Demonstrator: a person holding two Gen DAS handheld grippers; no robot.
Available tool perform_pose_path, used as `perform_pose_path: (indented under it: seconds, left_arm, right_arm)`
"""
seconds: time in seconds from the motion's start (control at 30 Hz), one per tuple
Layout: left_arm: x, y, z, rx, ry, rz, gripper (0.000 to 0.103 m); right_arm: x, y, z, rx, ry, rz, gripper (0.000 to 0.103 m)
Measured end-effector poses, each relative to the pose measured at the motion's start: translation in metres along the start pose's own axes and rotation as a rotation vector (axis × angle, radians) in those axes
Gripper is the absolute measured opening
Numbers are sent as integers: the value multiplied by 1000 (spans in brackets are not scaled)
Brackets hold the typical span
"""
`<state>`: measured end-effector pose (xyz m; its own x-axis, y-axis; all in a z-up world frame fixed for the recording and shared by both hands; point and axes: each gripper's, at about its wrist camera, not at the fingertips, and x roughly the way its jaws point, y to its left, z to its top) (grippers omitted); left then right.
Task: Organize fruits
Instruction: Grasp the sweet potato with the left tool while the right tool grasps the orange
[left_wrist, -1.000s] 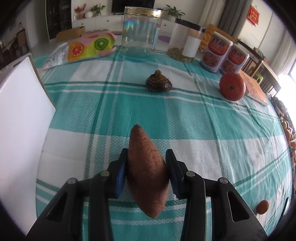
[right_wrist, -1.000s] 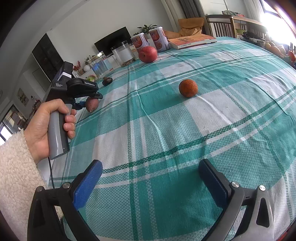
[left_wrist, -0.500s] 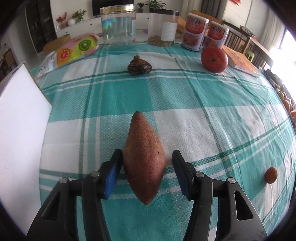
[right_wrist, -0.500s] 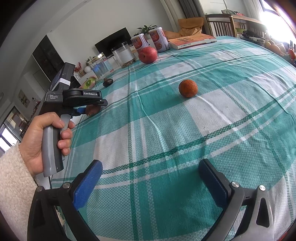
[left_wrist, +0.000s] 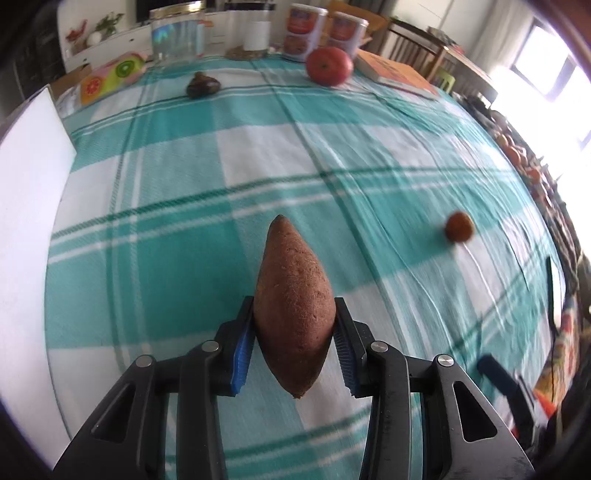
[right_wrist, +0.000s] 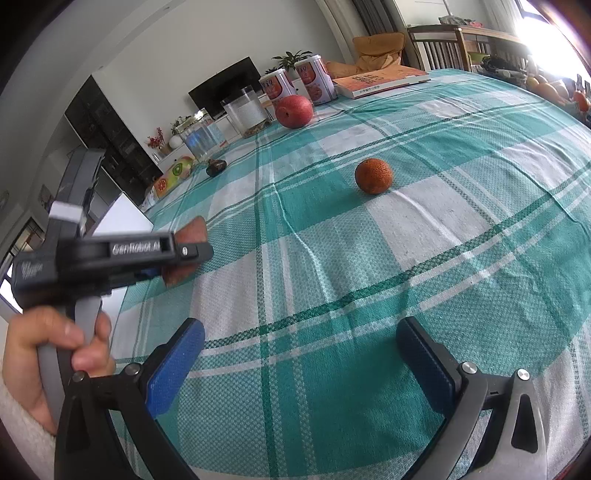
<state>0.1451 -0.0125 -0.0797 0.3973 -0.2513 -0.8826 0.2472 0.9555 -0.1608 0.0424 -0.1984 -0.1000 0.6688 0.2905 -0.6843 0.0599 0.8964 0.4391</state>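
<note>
The left claw is closing on the sweet potato, mid-carry above the bench; the right claw gapes empty, and next comes finding a drop-off spot

"GenRobot.AI" on left tool body

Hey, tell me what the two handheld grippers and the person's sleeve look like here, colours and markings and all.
Both grippers are black plastic frames with silver rivets and ridged blue pads on the fingers: the left gripper and the right gripper match. Seen from the side, the left one has a grey handle, white lettering on its black body and a white block on top. The sleeve is cream and fleecy.
</note>
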Motion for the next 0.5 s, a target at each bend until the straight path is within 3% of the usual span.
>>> perform_pose_path:
  seconds: [0.1, 0.2, 0.33, 0.5]
  left_arm:
    - [-8, -16, -24, 86, 23, -17, 41]
    - [-16, -17, -39, 109, 19, -6, 43]
    - [-27, -15, -46, 136, -48, 27, 59]
    - [-19, -15, -46, 141, -35, 76, 55]
  right_arm:
    - [-7, -12, 1, 73, -21, 35, 103]
    - [-10, -19, 2, 117, -34, 50, 103]
    - [-10, -17, 3, 113, -35, 42, 103]
    - [-18, -23, 4, 136, -70, 24, 103]
